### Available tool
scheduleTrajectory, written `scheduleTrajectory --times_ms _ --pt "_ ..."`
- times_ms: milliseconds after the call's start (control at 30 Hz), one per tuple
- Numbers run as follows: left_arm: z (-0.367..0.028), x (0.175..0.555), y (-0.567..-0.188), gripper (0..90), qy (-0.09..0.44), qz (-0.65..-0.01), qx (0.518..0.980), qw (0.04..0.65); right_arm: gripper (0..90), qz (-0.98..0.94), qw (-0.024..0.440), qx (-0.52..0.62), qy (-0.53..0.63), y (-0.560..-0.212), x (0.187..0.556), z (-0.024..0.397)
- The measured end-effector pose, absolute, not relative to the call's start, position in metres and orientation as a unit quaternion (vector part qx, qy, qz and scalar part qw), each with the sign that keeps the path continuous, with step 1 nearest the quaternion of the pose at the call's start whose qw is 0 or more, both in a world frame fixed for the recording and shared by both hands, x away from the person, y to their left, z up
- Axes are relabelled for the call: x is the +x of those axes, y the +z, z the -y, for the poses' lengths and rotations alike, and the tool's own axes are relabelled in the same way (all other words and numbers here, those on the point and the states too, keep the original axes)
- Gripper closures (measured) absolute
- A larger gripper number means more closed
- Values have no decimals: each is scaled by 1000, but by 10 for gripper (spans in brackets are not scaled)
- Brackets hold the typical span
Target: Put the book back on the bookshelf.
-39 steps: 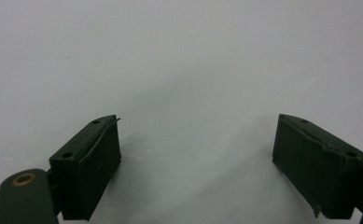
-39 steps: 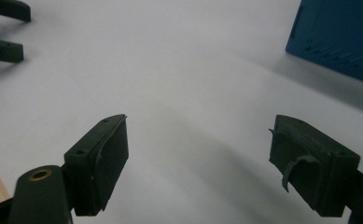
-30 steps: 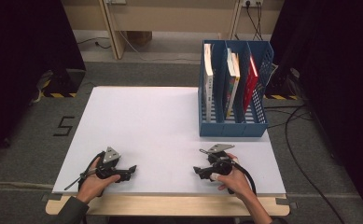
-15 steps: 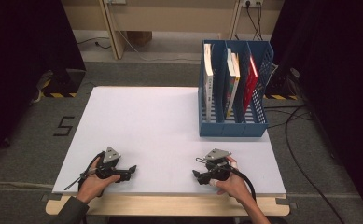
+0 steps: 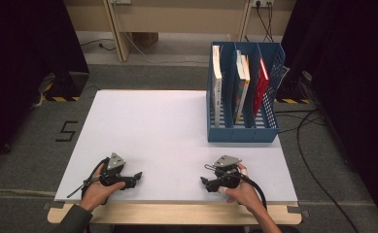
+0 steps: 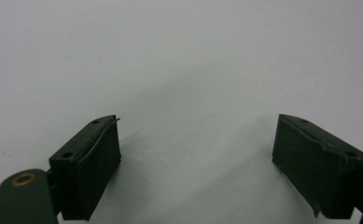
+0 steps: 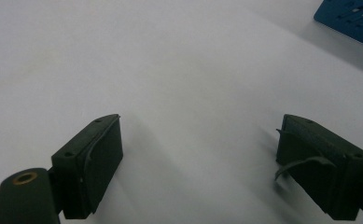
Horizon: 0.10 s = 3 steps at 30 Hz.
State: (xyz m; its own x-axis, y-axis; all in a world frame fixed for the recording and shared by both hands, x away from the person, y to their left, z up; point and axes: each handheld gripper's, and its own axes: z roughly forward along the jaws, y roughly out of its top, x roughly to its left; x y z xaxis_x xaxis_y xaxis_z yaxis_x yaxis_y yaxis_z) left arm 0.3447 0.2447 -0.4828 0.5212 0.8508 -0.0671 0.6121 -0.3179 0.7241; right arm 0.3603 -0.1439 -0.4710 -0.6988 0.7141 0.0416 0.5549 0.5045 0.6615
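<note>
Both claws rest on the white table (image 5: 177, 126) at lower frame: left claw (image 5: 137, 177) and right claw (image 5: 204, 183), each gaping wide and empty. The books (image 5: 242, 82) stand upright in the blue file rack (image 5: 242, 132), upper right. Judged rigid, moderately heavy, smooth-covered; grip across the exposed spine, near the top.

Open tabletop (image 5: 167, 131); file rack (image 5: 242, 131) far-right.
</note>
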Motion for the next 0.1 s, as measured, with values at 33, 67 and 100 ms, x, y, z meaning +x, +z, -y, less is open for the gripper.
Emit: scheduleTrajectory --times_ms 33,67,100 --pt "-245 345 -483 141 166 -460 795 359 150 -859 119 369 334 -471 360 144" --pt "-245 345 -483 141 166 -460 795 359 150 -859 119 368 334 -471 360 144" --pt "-245 345 -483 141 166 -460 795 359 150 -859 119 368 334 -471 360 144"
